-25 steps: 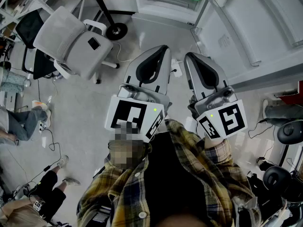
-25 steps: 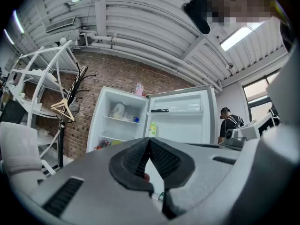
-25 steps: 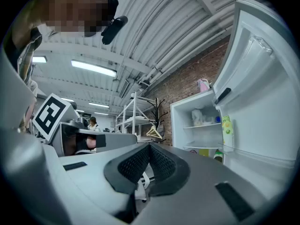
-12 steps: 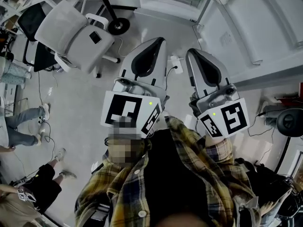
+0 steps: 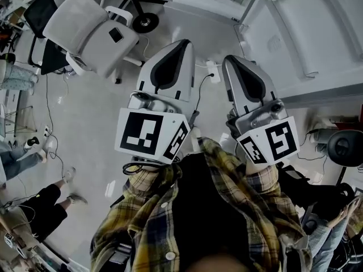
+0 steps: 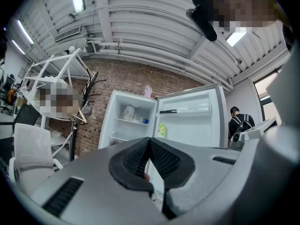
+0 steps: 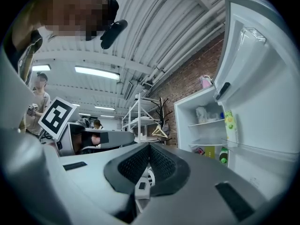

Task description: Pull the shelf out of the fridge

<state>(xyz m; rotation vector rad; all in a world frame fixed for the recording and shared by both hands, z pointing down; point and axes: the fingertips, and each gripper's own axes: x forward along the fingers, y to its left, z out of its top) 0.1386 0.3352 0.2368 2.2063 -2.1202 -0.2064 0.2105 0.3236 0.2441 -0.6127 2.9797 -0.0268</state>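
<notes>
The shelf sits level inside the open fridge, with its long side running from wall to wall. In front of the fridge, well apart from it, the left gripper and the right gripper point toward it, each with jaws pressed together and holding nothing.

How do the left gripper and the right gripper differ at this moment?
The left gripper is on the chair side; the right gripper is on the fridge door side. In the head view the left gripper's tip lies higher than the right gripper's. Both have shut, empty jaws.
</notes>
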